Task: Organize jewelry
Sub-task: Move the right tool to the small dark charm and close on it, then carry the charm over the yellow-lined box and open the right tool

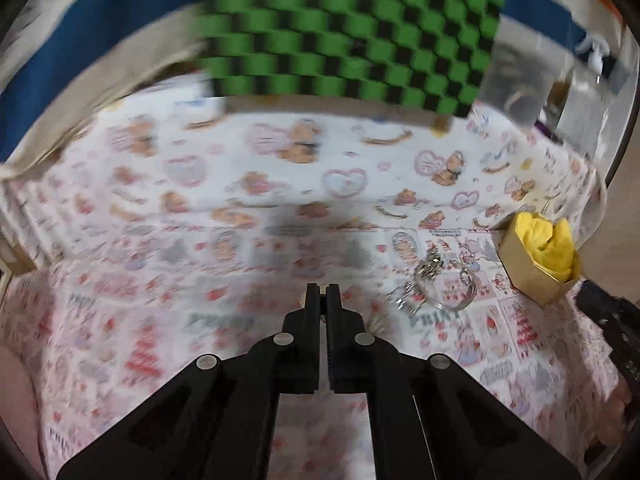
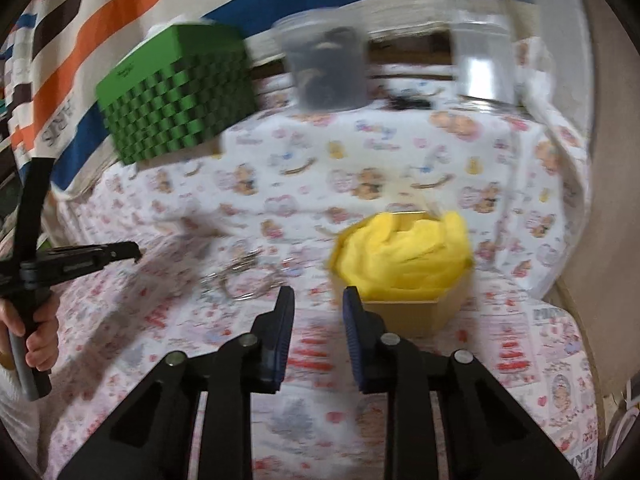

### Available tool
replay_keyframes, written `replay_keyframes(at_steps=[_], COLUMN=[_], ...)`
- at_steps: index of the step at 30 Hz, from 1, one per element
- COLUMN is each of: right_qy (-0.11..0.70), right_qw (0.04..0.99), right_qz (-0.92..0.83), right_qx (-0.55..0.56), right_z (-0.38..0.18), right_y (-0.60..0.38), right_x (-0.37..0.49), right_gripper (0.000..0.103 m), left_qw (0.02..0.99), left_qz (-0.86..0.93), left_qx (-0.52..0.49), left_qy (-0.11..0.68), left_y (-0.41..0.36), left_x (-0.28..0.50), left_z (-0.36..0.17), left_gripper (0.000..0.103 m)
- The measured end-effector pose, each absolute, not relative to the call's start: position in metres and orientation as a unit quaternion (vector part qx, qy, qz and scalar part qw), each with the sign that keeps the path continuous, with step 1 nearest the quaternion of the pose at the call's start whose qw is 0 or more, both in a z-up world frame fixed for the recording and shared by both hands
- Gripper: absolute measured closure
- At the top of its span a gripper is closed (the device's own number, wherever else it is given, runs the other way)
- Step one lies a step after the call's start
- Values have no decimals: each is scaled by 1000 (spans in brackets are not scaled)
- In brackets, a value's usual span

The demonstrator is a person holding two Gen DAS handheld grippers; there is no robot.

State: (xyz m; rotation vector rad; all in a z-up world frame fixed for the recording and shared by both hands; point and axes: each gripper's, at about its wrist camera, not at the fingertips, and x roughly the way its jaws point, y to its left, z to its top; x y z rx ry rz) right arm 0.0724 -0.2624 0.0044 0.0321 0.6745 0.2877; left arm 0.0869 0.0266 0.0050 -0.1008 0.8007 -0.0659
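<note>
Silver jewelry, a bangle with chain pieces (image 1: 438,286), lies on the patterned cloth; it also shows in the right wrist view (image 2: 242,276). A gold hexagonal box with yellow fabric inside (image 1: 540,256) stands to its right, also seen in the right wrist view (image 2: 404,264). My left gripper (image 1: 323,290) is shut, empty as far as I can see, left of the jewelry and above the cloth. It appears in the right wrist view (image 2: 100,256) at the left. My right gripper (image 2: 318,300) is open and empty, between the jewelry and the box.
A green checkered box (image 2: 176,92) stands at the back left, also in the left wrist view (image 1: 352,32). A clear tub with dark contents (image 2: 328,68) and a clear bottle (image 2: 484,48) stand at the back. The cartoon-print cloth (image 2: 360,184) covers the surface.
</note>
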Motion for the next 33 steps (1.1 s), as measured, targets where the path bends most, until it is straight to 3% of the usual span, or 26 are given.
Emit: replay_keyframes(at_steps=[11,23,24,27,33], right_qy=[434,458,461,457,425], right_qw=[878,868,866,869,884], right_qz=[198,173,173,168,189], right_qx=[-35,-86,-89,-90,-37], right_z=[-10,-48,-51,-57,-23], right_y=[-126,-73,-71,-72,-114], right_x=[117,151,151,150,125], right_gripper=[76,75,75,90,91], left_qw=[926,925,924,925,938], left_qz=[9,32,29,21,13], left_qx=[-83,-92,-92,-86,-70], left_qy=[367,368,369,370,339], left_y=[74,83,83,78,64], left_x=[88,95,95,93,74], left_z=[3,-5,-4,-3,16], left_gripper=[101,101,101,101,101])
